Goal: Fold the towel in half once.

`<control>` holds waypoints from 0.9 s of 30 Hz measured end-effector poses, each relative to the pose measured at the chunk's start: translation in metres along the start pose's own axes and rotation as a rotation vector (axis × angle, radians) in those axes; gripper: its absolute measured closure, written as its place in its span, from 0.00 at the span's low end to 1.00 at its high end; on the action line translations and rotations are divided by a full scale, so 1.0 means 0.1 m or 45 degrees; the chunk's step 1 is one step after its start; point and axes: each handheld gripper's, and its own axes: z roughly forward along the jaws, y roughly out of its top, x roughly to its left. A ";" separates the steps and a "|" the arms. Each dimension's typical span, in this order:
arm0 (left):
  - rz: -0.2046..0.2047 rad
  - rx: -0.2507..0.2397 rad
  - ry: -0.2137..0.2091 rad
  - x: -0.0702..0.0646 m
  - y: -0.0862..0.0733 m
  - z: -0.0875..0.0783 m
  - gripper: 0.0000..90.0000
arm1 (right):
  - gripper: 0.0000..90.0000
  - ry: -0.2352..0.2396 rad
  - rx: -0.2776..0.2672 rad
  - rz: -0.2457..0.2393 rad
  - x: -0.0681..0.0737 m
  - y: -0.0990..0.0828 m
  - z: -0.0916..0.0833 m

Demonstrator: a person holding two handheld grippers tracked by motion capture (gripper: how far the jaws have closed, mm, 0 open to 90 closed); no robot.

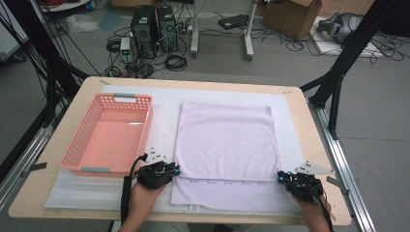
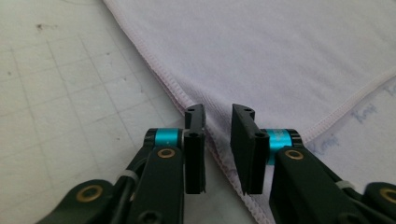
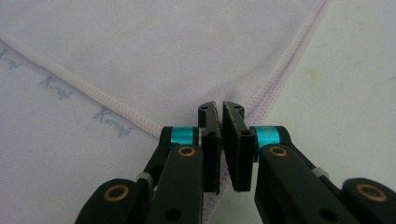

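Observation:
A pale lilac towel (image 1: 226,140) lies folded on the white mat, its upper layer stopping short of the near hem of the lower layer. My left gripper (image 1: 175,168) sits at the upper layer's near left corner. In the left gripper view it (image 2: 218,114) stands open, and the towel's stitched edge (image 2: 187,100) runs under the gap between its jaws. My right gripper (image 1: 282,177) is at the near right corner. In the right gripper view it (image 3: 220,108) has its jaws pressed together on the corner of the towel (image 3: 163,46).
A pink plastic basket (image 1: 84,128), with nothing in it, stands on the left of the white mat (image 1: 164,121). The wooden table's (image 1: 309,125) near edge runs just behind both hands. Black frame posts rise at the table's left and right sides.

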 end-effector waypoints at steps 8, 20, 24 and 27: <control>0.003 -0.053 -0.026 0.01 0.01 -0.05 0.96 | 0.94 0.003 -0.006 0.001 0.00 0.00 0.00; -0.002 -0.062 -0.043 0.02 0.02 -0.04 0.87 | 0.94 0.004 -0.010 0.007 -0.01 0.00 -0.01; 0.008 -0.067 -0.034 0.01 0.02 -0.05 0.91 | 0.94 0.004 -0.011 0.007 -0.01 0.00 -0.01; 0.009 -0.075 -0.035 0.01 0.02 -0.06 0.96 | 0.94 0.007 -0.005 0.006 -0.01 0.00 0.00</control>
